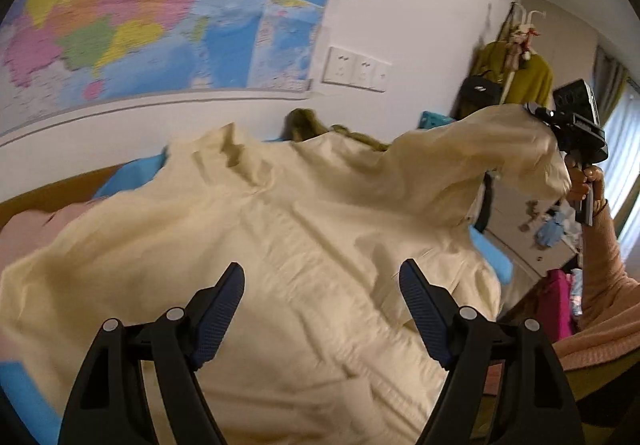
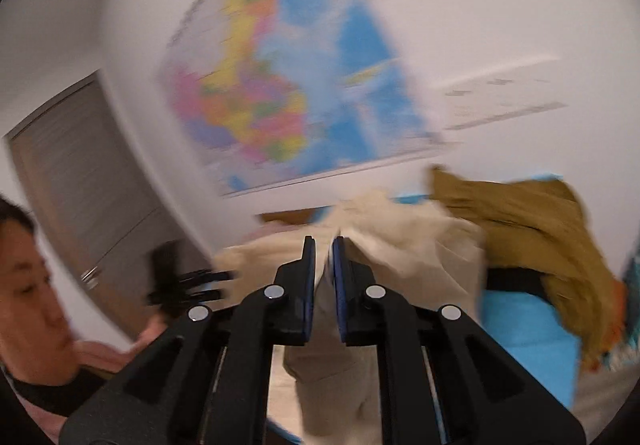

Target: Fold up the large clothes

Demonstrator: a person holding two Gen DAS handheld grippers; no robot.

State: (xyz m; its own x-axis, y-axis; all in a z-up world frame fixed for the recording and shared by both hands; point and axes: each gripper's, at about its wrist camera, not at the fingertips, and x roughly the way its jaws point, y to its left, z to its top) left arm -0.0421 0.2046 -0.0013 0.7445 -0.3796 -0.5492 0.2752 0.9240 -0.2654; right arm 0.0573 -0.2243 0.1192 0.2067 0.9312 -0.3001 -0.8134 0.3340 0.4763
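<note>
A large cream garment (image 1: 280, 225) lies spread over a bed with a blue sheet (image 1: 132, 173). My left gripper (image 1: 322, 273) hangs open just above its middle, with nothing between the fingers. In the left wrist view my right gripper (image 1: 534, 112) holds one end of the garment lifted at the right. In the blurred right wrist view the right gripper (image 2: 324, 245) is shut on a fold of the cream garment (image 2: 400, 245), which hangs down between and below the pads. The left gripper (image 2: 192, 285) shows there as a dark blur at the left.
An olive garment (image 2: 520, 213) lies bunched at the far side of the bed by the wall. A coloured map (image 1: 140, 5) and wall sockets (image 1: 356, 69) are behind. A rack with clothes (image 1: 516, 65) and a cluttered table (image 1: 540, 229) stand at the right. A person's sleeve (image 1: 604, 285) is close.
</note>
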